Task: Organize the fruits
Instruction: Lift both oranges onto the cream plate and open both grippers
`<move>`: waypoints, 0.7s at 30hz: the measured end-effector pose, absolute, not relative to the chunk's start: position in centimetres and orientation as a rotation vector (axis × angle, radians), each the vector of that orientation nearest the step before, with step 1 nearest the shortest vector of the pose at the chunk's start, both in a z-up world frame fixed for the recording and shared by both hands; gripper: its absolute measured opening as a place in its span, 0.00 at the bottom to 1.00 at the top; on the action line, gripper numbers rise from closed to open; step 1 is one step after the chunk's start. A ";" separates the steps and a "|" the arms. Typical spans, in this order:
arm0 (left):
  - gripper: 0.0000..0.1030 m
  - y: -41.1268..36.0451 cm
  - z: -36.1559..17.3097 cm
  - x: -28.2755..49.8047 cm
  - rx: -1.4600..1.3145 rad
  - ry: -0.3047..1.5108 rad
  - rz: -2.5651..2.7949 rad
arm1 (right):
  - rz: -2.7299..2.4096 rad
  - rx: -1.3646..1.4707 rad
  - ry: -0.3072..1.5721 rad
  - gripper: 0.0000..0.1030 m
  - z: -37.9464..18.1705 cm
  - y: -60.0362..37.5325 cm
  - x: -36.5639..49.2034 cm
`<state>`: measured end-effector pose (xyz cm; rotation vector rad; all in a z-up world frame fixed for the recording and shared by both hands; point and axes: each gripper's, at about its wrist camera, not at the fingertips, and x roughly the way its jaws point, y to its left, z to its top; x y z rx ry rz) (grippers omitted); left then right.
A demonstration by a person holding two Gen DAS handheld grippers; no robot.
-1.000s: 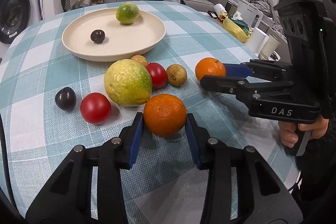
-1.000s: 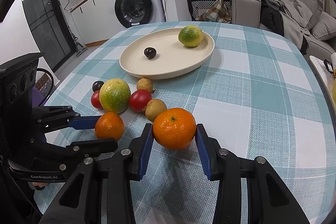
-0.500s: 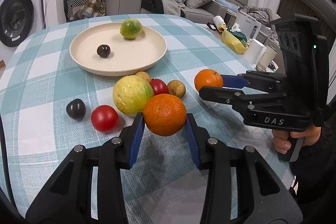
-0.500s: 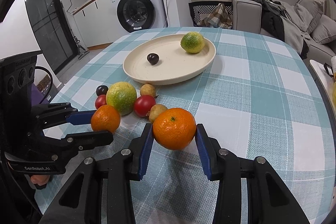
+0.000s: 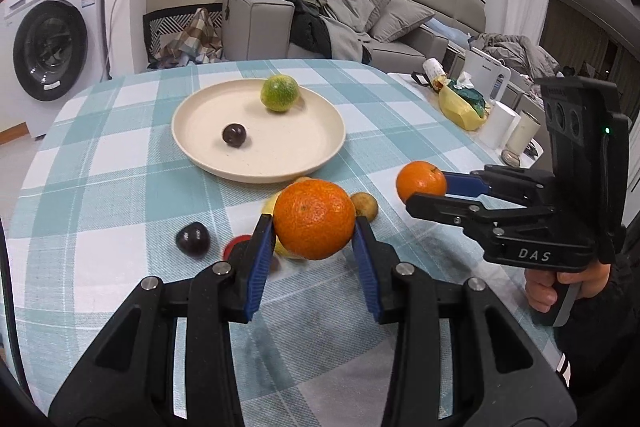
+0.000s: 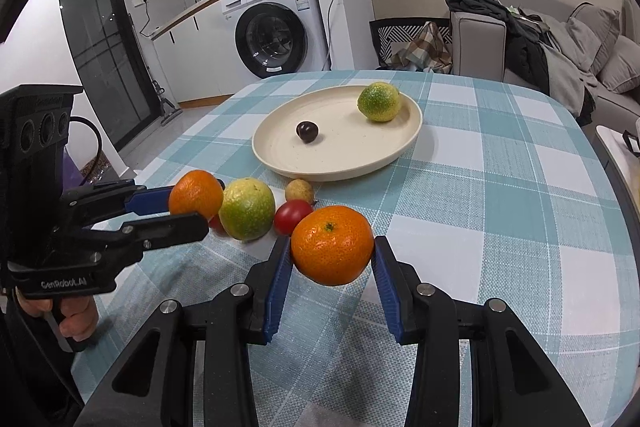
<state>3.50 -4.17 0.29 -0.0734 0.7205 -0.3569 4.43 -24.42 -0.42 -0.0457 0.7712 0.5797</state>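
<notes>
1. On the checked teal-and-white tablecloth — a round cream plate, matte and shallow-rimmed, is set; a green-yellow citrus and a small dark plum are held in it, well apart.
2. Near the plate's front rim, loose fruit is clustered: a large green-yellow fruit, a red tomato, a brownish small fruit, a dark plum.
3. Left gripper — blue pads clamped on a dimpled orange, raised above the cloth, partly hiding the cluster.
4. Right gripper — clamped on a second orange, likewise lifted.
</notes>
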 end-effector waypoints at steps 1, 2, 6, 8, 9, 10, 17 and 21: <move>0.35 -3.9 0.5 3.5 -0.074 0.715 -0.348 | 0.581 -0.045 0.768 0.40 -0.3 -24.4 4.5; 0.35 -3.6 0.6 3.6 -0.076 0.710 -0.340 | 0.582 -0.044 0.765 0.40 -0.2 -24.3 4.4; 0.35 -2.3 1.2 4.2 -0.078 0.697 -0.303 | 0.578 -0.035 0.738 0.40 0.5 -24.2 4.6; 0.35 -1.6 1.5 4.6 -0.079 0.688 -0.285 | 0.576 -0.031 0.725 0.40 0.8 -24.0 4.8; 0.35 -1.3 1.6 4.8 -0.080 0.684 -0.277 | 0.574 -0.030 0.719 0.40 1.0 -24.0 4.9; 0.35 -1.0 1.7 5.0 -0.080 0.680 -0.269 | 0.573 -0.030 0.714 0.40 1.2 -23.9 5.0; 0.35 -0.2 2.2 6.7 -0.069 0.652 -0.230 | 0.568 -0.034 0.694 0.40 2.1 -23.6 6.2; 0.35 -0.2 2.0 7.9 -0.074 0.651 -0.218 | 0.569 -0.032 0.681 0.40 2.5 -23.6 7.0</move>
